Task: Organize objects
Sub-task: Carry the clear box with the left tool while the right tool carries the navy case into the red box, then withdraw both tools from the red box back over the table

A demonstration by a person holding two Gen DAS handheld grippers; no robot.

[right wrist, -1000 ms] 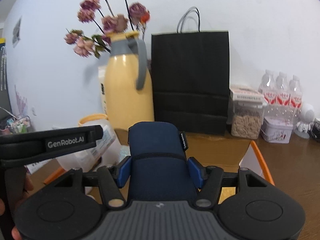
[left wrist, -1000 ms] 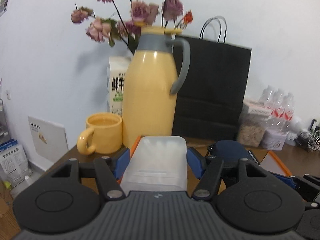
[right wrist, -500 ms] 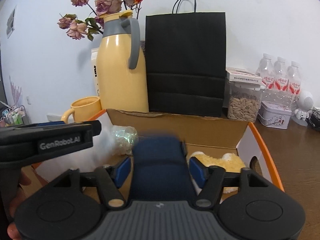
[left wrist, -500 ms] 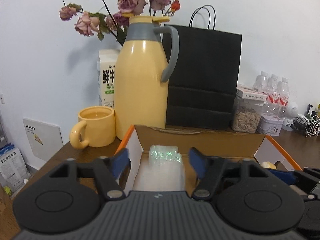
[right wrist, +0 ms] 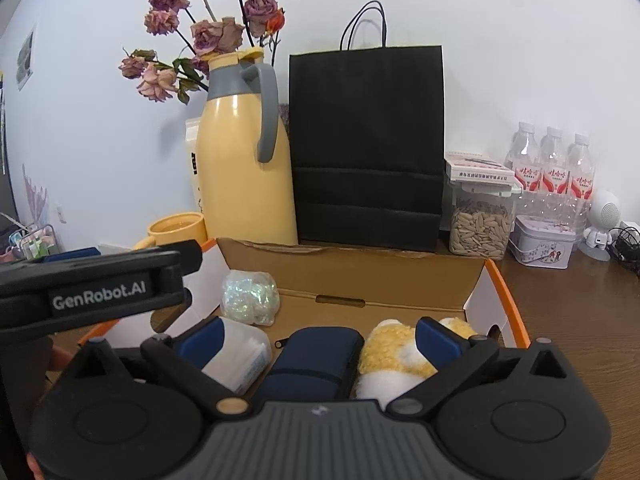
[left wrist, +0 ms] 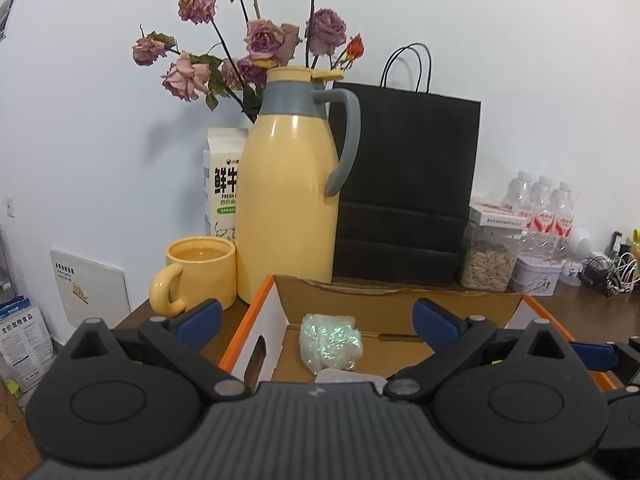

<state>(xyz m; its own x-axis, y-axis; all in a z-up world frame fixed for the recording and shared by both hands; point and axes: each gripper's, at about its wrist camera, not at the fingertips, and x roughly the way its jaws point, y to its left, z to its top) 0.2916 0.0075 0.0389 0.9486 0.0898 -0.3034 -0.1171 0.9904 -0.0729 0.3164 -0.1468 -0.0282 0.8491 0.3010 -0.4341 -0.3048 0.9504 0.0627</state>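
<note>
An orange-edged cardboard box (left wrist: 400,304) (right wrist: 360,264) lies open in front of both grippers. In it are an iridescent bag (left wrist: 330,340) (right wrist: 250,298), a white translucent container (left wrist: 348,376) (right wrist: 240,360), a navy pouch (right wrist: 316,364) and a yellow-white plush toy (right wrist: 392,356). My left gripper (left wrist: 316,316) hangs over the box's left part with its jaws opening; the container lies low between them, untouched. My right gripper (right wrist: 318,338) has its jaws opening too, and the pouch rests in the box between the fingers, clear of both pads.
Behind the box stand a yellow thermos jug (left wrist: 290,208), a yellow mug (left wrist: 200,272), a milk carton (left wrist: 222,188), dried roses and a black paper bag (right wrist: 366,148). A seed jar (right wrist: 480,220), a tin (right wrist: 544,246) and water bottles stand at the right.
Both grippers' jaws have spread wide. The white container has left the left gripper's grip and the navy pouch the right's; both now lie in the box.
</note>
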